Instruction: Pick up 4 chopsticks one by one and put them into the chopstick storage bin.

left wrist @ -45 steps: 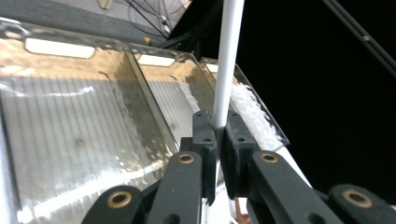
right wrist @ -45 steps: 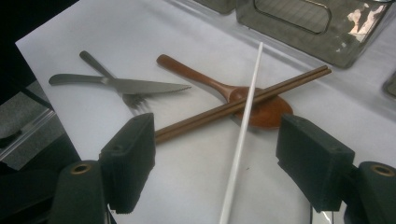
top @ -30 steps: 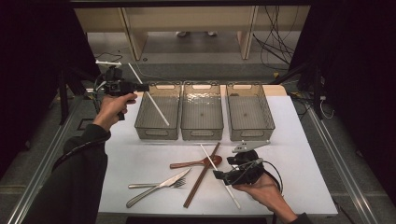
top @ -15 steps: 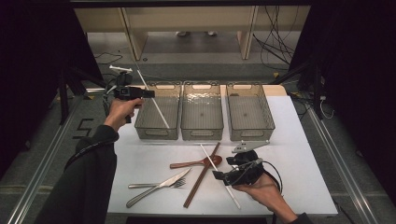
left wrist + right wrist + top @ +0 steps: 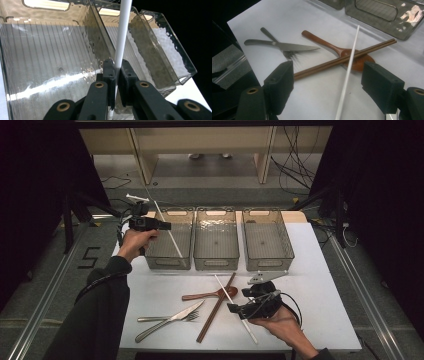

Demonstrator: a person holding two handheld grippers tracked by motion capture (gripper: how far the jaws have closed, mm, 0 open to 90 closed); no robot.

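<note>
Carried in from the worktop's (image 5: 320,270) left edge over the past second, the left hand-held gripper (image 5: 162,225) now hangs at the near-left bin's (image 5: 170,261) rim, jaws pinching a white chopstick (image 5: 167,231). Seen from above, the stick's long axis runs from 11 o'clock down to 5 o'clock, its lower end already inside that clear plastic bin; the left gripper view shows the ribbed, rippled walls directly beneath the black pads (image 5: 109,71). Its twin, a second white chopstick (image 5: 235,307), lies on the white worktop between the spread jaws of the right hand-held gripper (image 5: 235,309), axis again near 11 to 5, and the right hand is plainly the nearer one to take it. Crossing it toward 1 o'clock is a pair of dark brown wooden chopsticks (image 5: 216,307), resting over a glossy reddish wooden spoon (image 5: 210,294). At 9 o'clock from that gripper sit a steel knife (image 5: 170,321) and fork (image 5: 167,318), smooth and matte. The middle bin (image 5: 216,261) and right bin (image 5: 267,261) stand beyond.
</note>
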